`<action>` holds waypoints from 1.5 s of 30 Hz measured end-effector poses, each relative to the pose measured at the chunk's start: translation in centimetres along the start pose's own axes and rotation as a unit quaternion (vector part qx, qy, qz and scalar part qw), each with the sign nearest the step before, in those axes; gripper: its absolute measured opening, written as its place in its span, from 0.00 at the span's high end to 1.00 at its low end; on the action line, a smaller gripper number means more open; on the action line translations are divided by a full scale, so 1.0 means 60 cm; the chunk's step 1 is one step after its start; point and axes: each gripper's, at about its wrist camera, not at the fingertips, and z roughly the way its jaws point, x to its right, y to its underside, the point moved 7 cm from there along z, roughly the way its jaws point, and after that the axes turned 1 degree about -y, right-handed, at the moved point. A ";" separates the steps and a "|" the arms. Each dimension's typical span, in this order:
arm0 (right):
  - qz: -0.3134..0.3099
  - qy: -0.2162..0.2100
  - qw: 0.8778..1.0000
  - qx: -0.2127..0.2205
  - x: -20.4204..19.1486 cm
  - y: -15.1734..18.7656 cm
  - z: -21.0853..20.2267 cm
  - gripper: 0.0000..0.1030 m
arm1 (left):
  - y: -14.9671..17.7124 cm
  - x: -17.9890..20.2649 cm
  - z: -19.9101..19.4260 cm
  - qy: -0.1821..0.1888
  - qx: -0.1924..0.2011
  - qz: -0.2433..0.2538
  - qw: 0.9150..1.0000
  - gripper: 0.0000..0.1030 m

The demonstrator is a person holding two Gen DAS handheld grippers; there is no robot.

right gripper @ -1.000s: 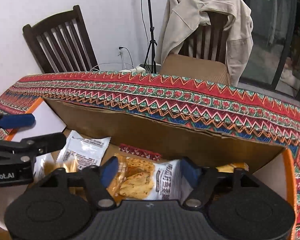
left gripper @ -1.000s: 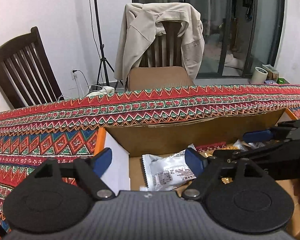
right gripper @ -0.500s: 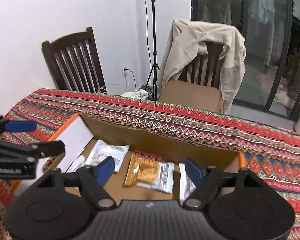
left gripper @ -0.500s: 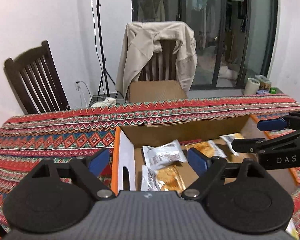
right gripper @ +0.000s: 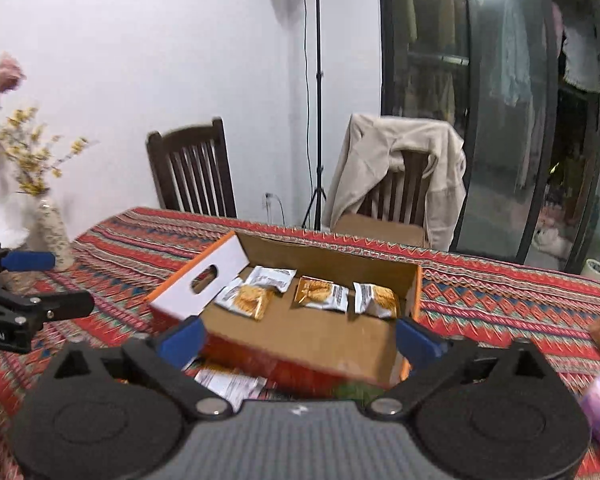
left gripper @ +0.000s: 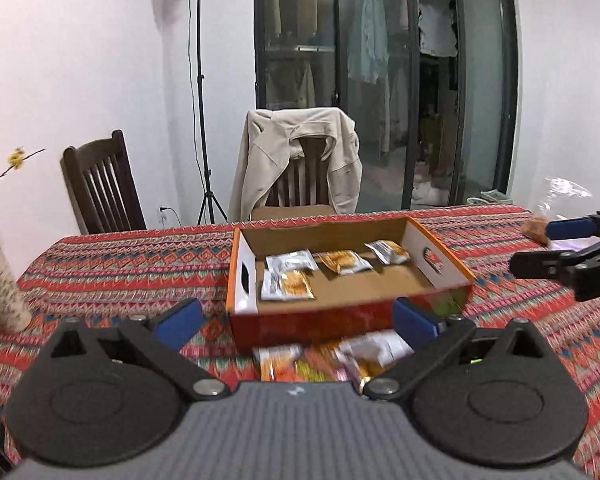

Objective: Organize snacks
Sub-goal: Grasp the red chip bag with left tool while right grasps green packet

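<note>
At the far left of the left wrist view a pale patterned vase (left gripper: 0, 284) stands on the worktop (left gripper: 120, 268), which wears a red zigzag cloth. Along the bottom of that frame the left tool (left gripper: 296, 320) is released, its blue-tipped fingers (left gripper: 178, 319) spread wide with nothing between them. Just ahead of them, at lower centre, a blurred heap of loose snack packets (left gripper: 332, 360) lies on the cloth against the near wall of the cardboard box (left gripper: 244, 284). The box sits in the middle of the frame, open at the top. Inside it, toward its far wall, four snack packs (left gripper: 340, 262) lie flat in a loose row: two overlapping at the left, one in the middle, one at the right. At the right edge the right tool (left gripper: 548, 246) reaches in from the side, fingers parted and empty.

In the right wrist view the left tool (right gripper: 54, 280) shows at the left edge, and the box (right gripper: 216, 280) lies centre frame between the right tool's (right gripper: 298, 338) spread fingers, which grasp nothing. Behind the worktop stand a dark wooden chair (right gripper: 192, 168) and a second chair draped with a beige jacket (right gripper: 396, 172).
</note>
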 end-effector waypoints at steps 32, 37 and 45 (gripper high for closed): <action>-0.018 0.104 0.994 0.036 -0.076 0.424 -0.181 0.00 | 0.359 0.012 -0.127 -0.025 -0.034 -0.080 0.996 0.00; -0.007 0.095 0.995 0.039 -0.076 0.409 -0.170 0.00 | 0.336 0.019 -0.114 -0.015 -0.026 -0.072 0.997 0.00; 0.015 0.027 0.998 0.056 -0.061 0.314 -0.128 0.03 | 0.221 0.012 -0.023 0.024 -0.032 -0.099 0.994 0.00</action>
